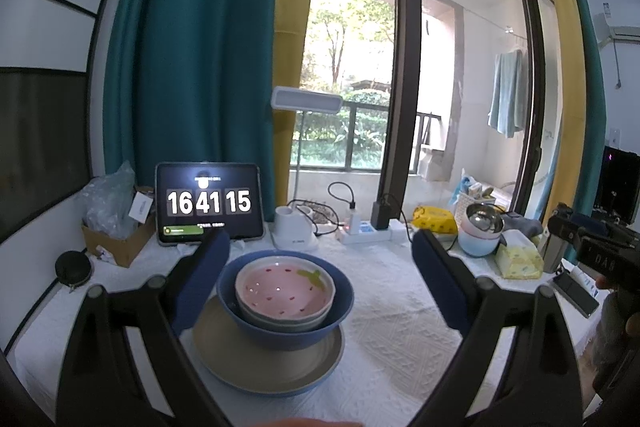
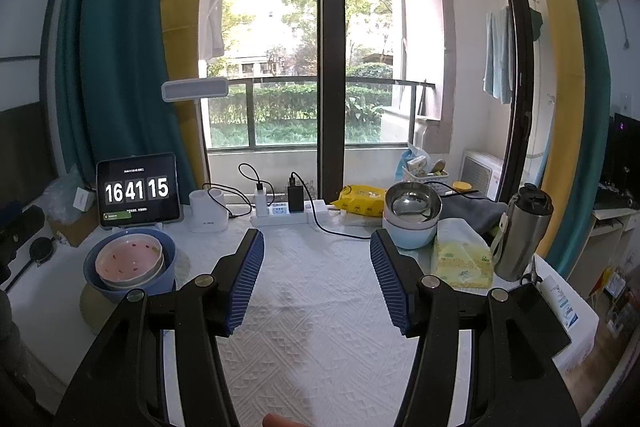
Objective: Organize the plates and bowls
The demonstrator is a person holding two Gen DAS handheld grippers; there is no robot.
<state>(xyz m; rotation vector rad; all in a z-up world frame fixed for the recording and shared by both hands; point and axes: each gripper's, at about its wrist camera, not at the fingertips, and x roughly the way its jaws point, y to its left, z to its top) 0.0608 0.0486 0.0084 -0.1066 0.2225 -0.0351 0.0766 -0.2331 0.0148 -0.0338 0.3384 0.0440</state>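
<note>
A stack stands on the white tablecloth: a beige plate (image 1: pixel 272 363) carries a blue bowl (image 1: pixel 340 303), and nested in that bowl is a pink strawberry-pattern bowl (image 1: pixel 280 287) on a pale bowl. My left gripper (image 1: pixel 320 247) is open, its left finger beside the blue bowl's left rim and the right finger well clear; nothing is held. In the right wrist view the same stack (image 2: pixel 128 263) sits far left. My right gripper (image 2: pixel 316 247) is open over bare cloth. A steel bowl (image 2: pixel 412 205) rests in a light blue bowl (image 2: pixel 412 235) at the back right.
Along the back stand a tablet clock (image 2: pixel 138 189), a white lamp base (image 2: pixel 208 211), a power strip (image 2: pixel 284 215) with chargers and cables, and a yellow wipes pack (image 2: pixel 360 201). A tissue pack (image 2: pixel 460 259), a steel flask (image 2: pixel 524 231) and a phone (image 2: pixel 536 307) crowd the right edge.
</note>
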